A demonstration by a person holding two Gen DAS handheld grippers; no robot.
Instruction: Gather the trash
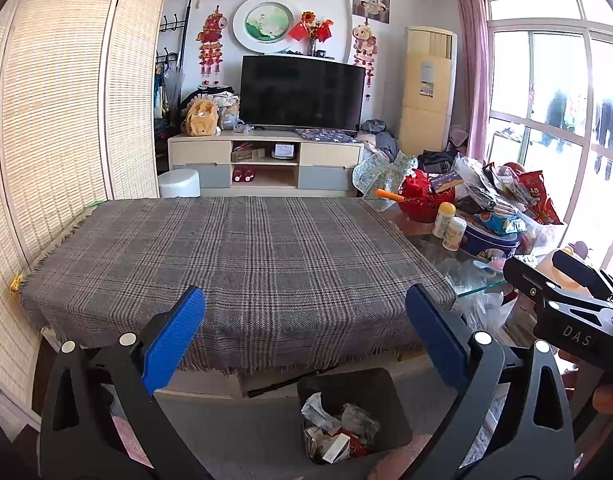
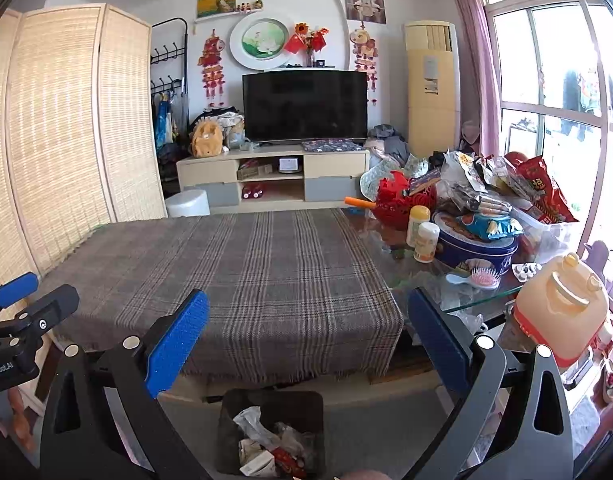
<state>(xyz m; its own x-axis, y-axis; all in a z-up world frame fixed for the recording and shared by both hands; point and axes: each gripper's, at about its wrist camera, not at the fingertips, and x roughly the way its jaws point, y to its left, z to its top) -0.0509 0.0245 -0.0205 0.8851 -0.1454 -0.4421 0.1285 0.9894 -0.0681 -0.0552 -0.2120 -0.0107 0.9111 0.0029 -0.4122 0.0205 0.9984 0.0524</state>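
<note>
A black trash bin [image 1: 380, 392] stands on the floor in front of the table, with crumpled paper and wrappers [image 1: 338, 432] inside; it also shows in the right wrist view [image 2: 302, 404]. The table's plaid cloth [image 1: 234, 256] is bare. My left gripper [image 1: 306, 320] is open and empty above the table's near edge and the bin. My right gripper [image 2: 306, 324] is open and empty, beside it to the right. The right gripper's body shows in the left wrist view [image 1: 566, 304]; the left gripper's blue fingertip [image 2: 14, 284] shows in the right wrist view.
The glass table end [image 2: 478, 300] on the right holds a blue cookie tin [image 2: 474, 248], two bottles [image 2: 424, 240], a red basket [image 2: 402, 200], snack bags [image 2: 542, 188] and a pink hairbrush [image 2: 476, 280]. An orange jug [image 2: 562, 304] stands near right. A bamboo screen [image 1: 58, 120] is at left.
</note>
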